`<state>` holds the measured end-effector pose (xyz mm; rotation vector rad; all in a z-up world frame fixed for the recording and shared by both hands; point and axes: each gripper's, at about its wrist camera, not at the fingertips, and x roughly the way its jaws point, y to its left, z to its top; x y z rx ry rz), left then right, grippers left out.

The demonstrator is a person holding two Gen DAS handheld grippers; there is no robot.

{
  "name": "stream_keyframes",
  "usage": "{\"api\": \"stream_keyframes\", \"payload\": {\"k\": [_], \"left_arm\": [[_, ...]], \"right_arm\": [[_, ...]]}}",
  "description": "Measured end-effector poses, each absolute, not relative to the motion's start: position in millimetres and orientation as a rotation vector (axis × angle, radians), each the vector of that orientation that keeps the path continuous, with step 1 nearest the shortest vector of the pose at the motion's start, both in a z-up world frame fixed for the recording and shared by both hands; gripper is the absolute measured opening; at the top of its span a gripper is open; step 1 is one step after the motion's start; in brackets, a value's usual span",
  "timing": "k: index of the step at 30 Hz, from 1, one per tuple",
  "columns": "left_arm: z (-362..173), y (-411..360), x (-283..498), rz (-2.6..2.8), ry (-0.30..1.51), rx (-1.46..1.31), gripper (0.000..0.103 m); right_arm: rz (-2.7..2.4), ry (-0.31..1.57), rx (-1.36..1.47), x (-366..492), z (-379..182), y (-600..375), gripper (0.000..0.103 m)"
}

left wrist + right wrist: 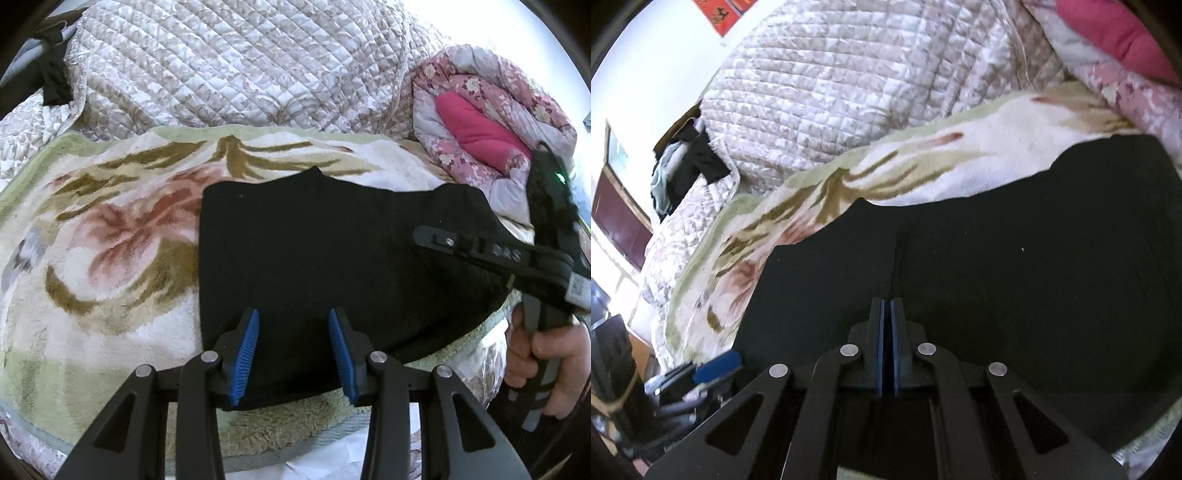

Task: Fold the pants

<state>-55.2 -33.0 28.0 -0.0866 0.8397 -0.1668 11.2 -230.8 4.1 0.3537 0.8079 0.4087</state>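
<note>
The black pants lie folded into a flat block on a floral fleece blanket. My left gripper is open, its blue pads spread over the near edge of the pants. The right gripper shows in the left wrist view at the right, reaching over the pants' right side. In the right wrist view the right gripper is shut just above the pants. I cannot tell whether cloth is pinched between its pads.
A quilted beige bedspread is heaped behind the blanket. A pink floral quilt with a magenta cushion lies at the right. Dark clothes hang at the far left. The left gripper's blue pad shows low left in the right wrist view.
</note>
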Motion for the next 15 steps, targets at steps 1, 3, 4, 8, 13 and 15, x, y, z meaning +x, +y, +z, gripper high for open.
{"api": "stream_keyframes", "payload": {"k": [1,3,4,8,13,15], "left_arm": [[28.5,-31.9,-54.3,-0.162,0.837,-0.09,0.042],[29.5,-30.7,-53.9,-0.149,0.828,-0.093,0.042],[29.2,-30.7,-53.9,-0.15,0.828,-0.093,0.042],[21.4,-36.8,-53.6,-0.164,0.866,-0.055,0.042],[25.8,-40.1,-59.7,-0.176,0.845,-0.06,0.042],[26.4,-38.7,-60.0,-0.174,0.841,-0.064,0.042]], "right_arm": [[0.418,0.802,0.345,8.4,4.5,-229.7,0.004],[0.432,0.804,0.325,4.7,3.9,-225.8,0.005],[0.44,0.816,0.304,3.6,1.0,-221.5,0.009],[0.437,0.847,0.228,3.8,-6.1,-212.3,0.02],[0.397,0.818,0.237,-12.3,2.0,-227.1,0.023],[0.363,0.813,0.264,-20.8,1.4,-239.9,0.026]]}}
